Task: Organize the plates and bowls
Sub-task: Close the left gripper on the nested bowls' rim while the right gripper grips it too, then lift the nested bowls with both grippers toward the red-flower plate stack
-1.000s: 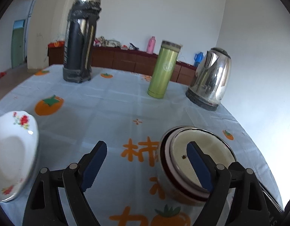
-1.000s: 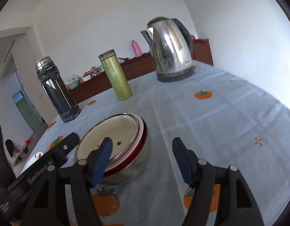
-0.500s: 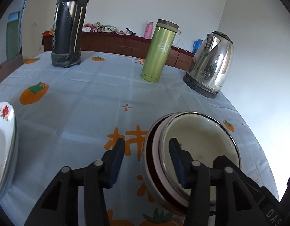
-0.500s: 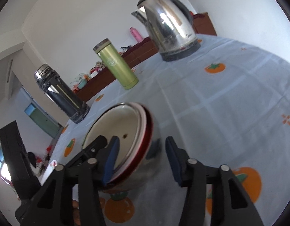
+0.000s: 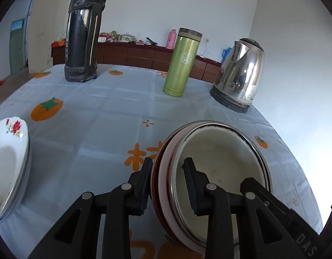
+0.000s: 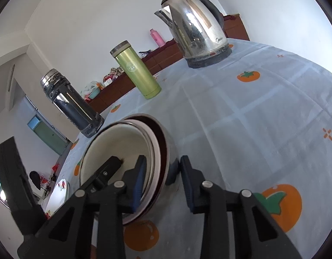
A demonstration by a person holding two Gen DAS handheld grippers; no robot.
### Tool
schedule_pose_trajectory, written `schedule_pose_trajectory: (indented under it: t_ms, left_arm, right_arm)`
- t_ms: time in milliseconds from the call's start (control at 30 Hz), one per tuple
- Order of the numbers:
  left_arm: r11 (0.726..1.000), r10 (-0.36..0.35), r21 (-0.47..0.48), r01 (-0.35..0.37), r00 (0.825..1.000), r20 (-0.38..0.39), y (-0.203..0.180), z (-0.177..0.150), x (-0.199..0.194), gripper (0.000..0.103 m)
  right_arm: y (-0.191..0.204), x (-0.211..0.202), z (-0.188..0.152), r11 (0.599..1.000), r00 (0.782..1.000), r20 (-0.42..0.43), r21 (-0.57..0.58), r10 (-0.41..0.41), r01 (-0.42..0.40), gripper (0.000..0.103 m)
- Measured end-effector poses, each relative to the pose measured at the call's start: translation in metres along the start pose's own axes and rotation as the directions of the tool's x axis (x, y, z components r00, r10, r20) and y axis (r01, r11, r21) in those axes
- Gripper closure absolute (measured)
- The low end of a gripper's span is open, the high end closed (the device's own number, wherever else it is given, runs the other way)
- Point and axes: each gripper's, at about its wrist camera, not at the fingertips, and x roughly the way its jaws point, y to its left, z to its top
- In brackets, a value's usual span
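In the lower right of the left wrist view, the stack of bowls [image 5: 217, 172] is tipped up off level, its mouth facing the upper right of the frame and a little toward the camera, so the cream inside shows. A steel-rimmed bowl sits nested in a pink one, which sits in a dark red one. The left gripper [image 5: 168, 172] pinches the near left wall of the stack: one of its fingers [image 5: 145, 177] lies against the outside, the other is inside the innermost bowl. Whether the stack rests on the tabletop [image 5: 114, 112] or hangs clear cannot be told.

In the right wrist view the same stack [image 6: 116, 149] sits at lower left of centre, its mouth turned toward the left of the frame and its steel outer wall toward the right. The right gripper [image 6: 163, 172] straddles the near right wall, one blue pad inside the bowl, the other outside; a small gap shows between the outer pad and the steel wall, so its grip cannot be confirmed.

At the left edge of the left wrist view lies a stack of white plates [image 5: 8, 164] with red flowers. Across the upper half stand a dark tall flask [image 5: 82, 34], a green thermos [image 5: 182, 62] and a steel kettle [image 5: 241, 75], all upright on the persimmon-print cloth.
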Motion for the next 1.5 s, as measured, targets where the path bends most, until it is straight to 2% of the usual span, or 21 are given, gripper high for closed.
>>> schedule_pose_trajectory:
  t_ms: [167,367,533,1167,1500]
  left_arm:
    - [1.0,-0.011,0.029,0.01,1.0,0.011,-0.004,-0.008,-0.015,0.07]
    - [0.996,0.012,0.083,-0.016,0.999,0.048,-0.006,-0.02,-0.04,0.071]
    - [0.995,0.001,0.095,-0.005,0.999,0.04,-0.005,-0.031,-0.05,0.071]
    - [0.995,-0.041,0.089,0.038,0.998,0.037,0.012,-0.053,-0.096,0.071]
    - [0.989,-0.061,0.136,0.053,0.997,0.051,0.016,-0.067,-0.126,0.071]
  right_arm:
    - [-0.009,-0.007,-0.006,0.998,0.999,-0.03,0.054,0.017,-0.016,0.072]
    - [-0.001,-0.019,-0.021,0.999,0.999,-0.05,0.042,-0.005,0.007,0.073]
    - [-0.002,-0.031,-0.034,0.999,0.998,-0.06,0.051,-0.016,0.019,0.074]
    - [0.012,-0.074,-0.078,0.998,0.998,-0.056,0.051,-0.024,0.027,0.077]
    - [0.019,-0.101,-0.1,0.998,1.0,-0.027,0.065,-0.016,0.018,0.077]
